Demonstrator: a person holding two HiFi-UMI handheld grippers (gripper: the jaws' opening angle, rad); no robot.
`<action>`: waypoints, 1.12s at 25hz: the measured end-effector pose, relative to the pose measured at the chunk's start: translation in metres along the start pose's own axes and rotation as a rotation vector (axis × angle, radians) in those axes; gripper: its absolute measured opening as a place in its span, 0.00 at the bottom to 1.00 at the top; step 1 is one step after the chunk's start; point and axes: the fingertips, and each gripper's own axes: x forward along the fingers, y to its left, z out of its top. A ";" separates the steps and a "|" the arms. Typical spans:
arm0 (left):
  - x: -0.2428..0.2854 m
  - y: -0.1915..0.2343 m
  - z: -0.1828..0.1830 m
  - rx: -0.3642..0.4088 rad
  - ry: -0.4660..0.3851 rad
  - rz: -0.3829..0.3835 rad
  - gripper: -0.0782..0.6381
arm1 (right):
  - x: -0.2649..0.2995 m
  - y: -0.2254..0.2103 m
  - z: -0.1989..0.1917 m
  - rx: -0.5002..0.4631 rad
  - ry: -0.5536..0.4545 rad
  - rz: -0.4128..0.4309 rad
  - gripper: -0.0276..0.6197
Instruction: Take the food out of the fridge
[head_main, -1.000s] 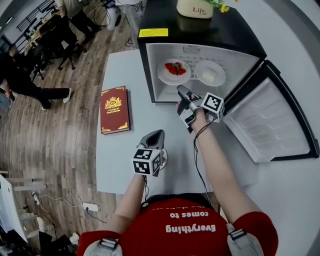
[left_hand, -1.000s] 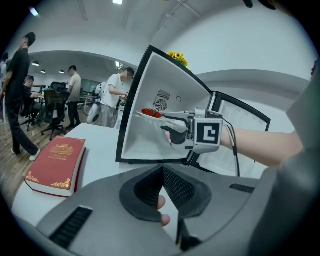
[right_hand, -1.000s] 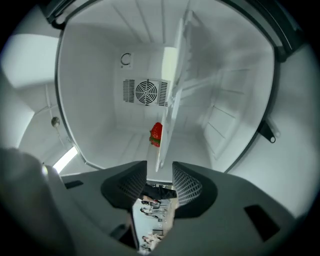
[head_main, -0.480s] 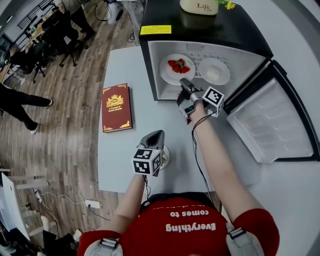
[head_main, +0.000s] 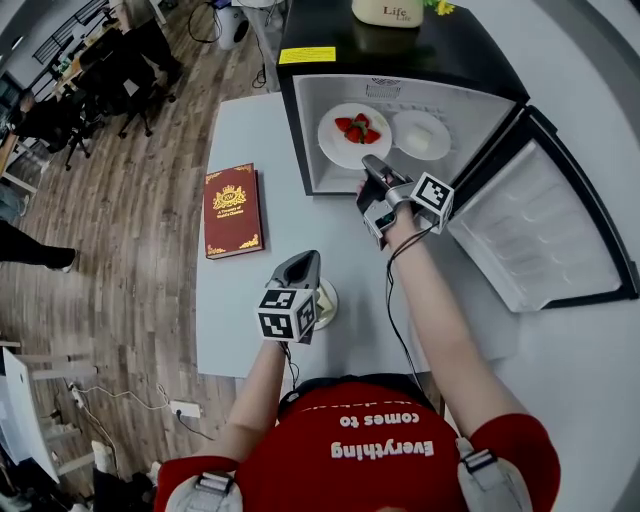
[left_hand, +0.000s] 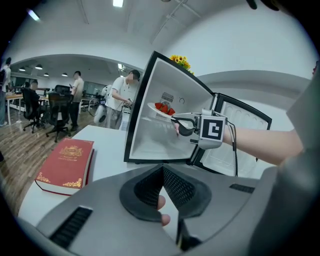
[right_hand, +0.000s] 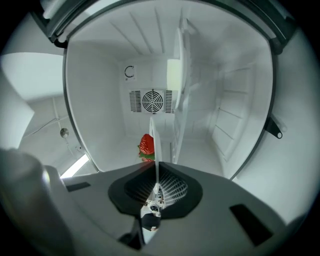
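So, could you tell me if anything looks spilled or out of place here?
Nothing stands out. The plate of strawberries and the second plate sit side by side in the fridge, nothing spilled, and the red book lies flat on the table.

Right tongs (head_main: 371, 163): have just been closing; stood wide apart, now pinched on the plate (head_main: 333, 148) rim.
Right tongs, place: were over the tabletop (head_main: 250, 290) short of the fridge (head_main: 400, 60); now pushed toward 12 o'clock, tips at the plate's 5 o'clock edge.
Person (head_main: 28, 246) at 9 o'clock: has walked off, now almost out of frame.
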 end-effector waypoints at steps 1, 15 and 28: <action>-0.004 -0.001 0.001 -0.001 -0.007 0.001 0.11 | -0.007 0.003 -0.002 -0.012 0.001 0.006 0.08; -0.077 0.004 -0.030 -0.004 -0.016 0.074 0.11 | -0.171 -0.011 -0.111 0.027 0.113 0.001 0.08; -0.121 -0.022 -0.069 -0.009 -0.009 0.053 0.11 | -0.259 -0.047 -0.169 0.061 0.132 -0.081 0.08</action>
